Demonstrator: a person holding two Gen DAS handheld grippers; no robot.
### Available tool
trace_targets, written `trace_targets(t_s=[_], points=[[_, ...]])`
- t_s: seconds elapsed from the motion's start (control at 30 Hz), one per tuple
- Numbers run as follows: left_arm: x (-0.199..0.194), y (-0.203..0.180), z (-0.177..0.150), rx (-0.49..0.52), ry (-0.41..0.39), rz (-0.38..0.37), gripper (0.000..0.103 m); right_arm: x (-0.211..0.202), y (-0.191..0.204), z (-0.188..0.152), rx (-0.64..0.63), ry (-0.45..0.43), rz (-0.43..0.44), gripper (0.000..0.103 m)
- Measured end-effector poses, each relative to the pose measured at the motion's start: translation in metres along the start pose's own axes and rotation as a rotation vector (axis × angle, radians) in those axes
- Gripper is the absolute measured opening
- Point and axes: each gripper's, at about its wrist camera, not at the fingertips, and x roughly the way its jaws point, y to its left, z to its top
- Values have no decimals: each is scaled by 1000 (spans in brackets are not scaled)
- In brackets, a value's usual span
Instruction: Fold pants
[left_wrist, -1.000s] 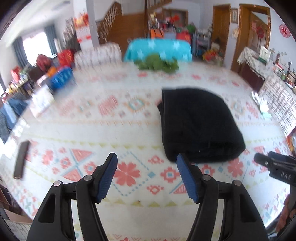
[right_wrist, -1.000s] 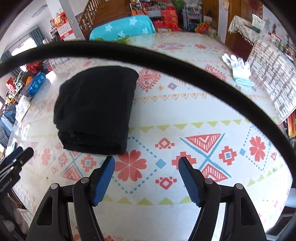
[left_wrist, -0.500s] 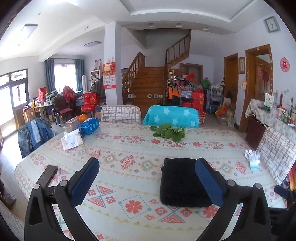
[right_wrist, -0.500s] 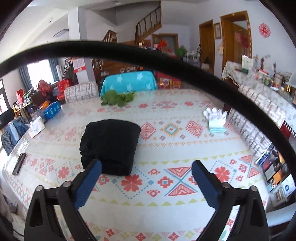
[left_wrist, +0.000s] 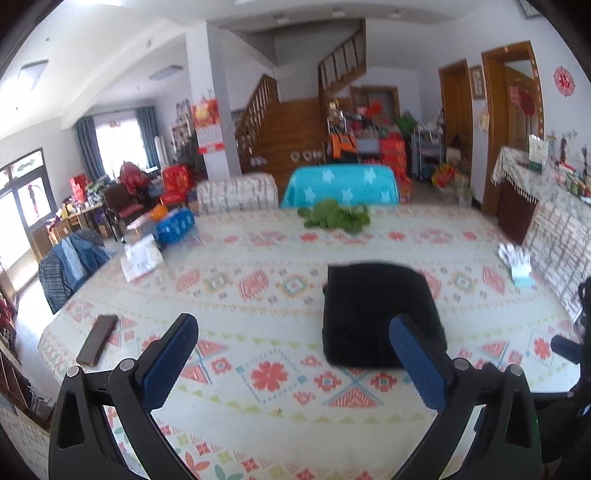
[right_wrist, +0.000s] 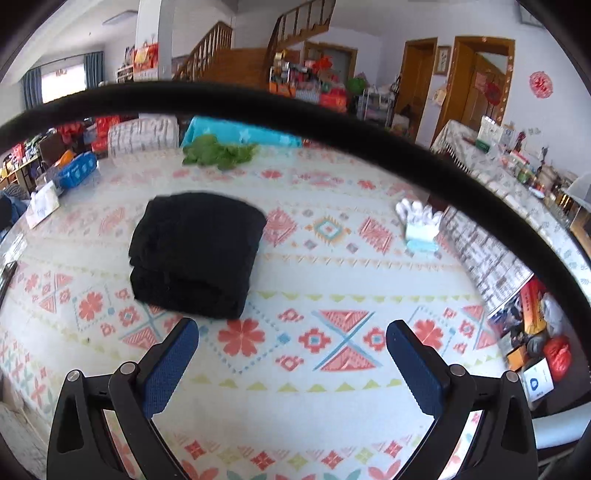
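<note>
The black pants lie folded into a compact rectangle on the patterned tablecloth. They also show in the right wrist view, left of centre. My left gripper is open and empty, held above the table's near edge, with its right finger in front of the pants' near corner. My right gripper is open and empty, above the cloth to the right of the pants and nearer than them. Neither gripper touches the pants.
A dark phone lies near the table's left edge. A tissue pack and blue basket sit at the far left. Green leaves lie at the far side. White gloves rest at the right. A black cable arcs across the right wrist view.
Both grippers have opened wider and pulled back and up from the pants, which lie still. Both views tilted up, then dipped a little toward the table again.
</note>
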Motion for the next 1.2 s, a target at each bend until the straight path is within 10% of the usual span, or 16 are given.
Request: trace_targets(t_s=[1.2], points=[[84, 23, -36, 42, 281, -142, 103, 48, 55, -2, -13, 172, -3, 103]])
